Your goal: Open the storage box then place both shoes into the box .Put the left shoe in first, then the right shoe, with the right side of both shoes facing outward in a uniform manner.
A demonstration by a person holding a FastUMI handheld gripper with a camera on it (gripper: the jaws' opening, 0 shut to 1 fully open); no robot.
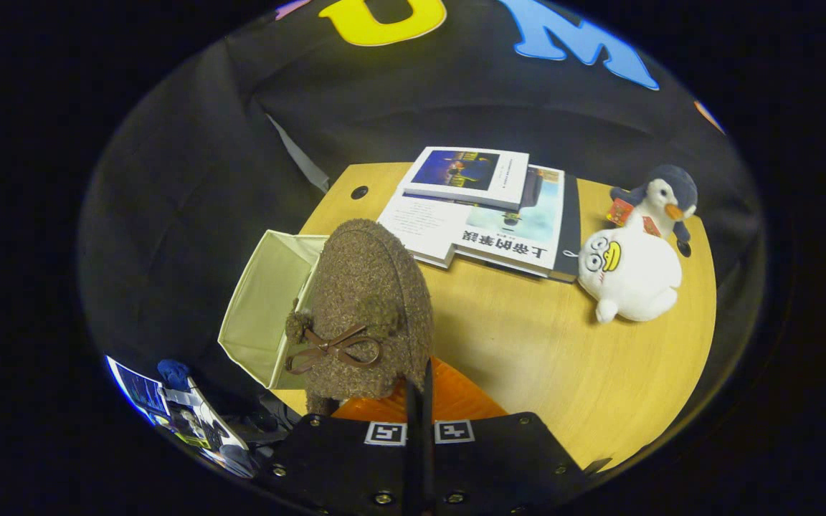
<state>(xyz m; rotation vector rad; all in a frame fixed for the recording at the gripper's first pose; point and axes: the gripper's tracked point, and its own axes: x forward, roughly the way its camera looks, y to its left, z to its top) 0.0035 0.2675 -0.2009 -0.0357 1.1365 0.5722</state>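
A brown fuzzy shoe (370,308) with a thin brown bow hangs just ahead of my fingers, its toe pointing away from me. My gripper (420,376) is shut on the shoe's near rim, where an orange lining (456,398) shows. The two fingers stand pressed together with only a thin edge between them. The cream fabric storage box (262,308) stands open at the table's left edge, just left of the shoe. The shoe covers the box's right wall, and I cannot tell whether it touches it. What I can see of the box's inside holds nothing.
Two books (485,208) lie stacked at the back of the round wooden table (563,358). A white plush duck (628,272) and a penguin plush (664,197) sit at the right. The table edge runs close behind the box, with clutter (183,416) below it.
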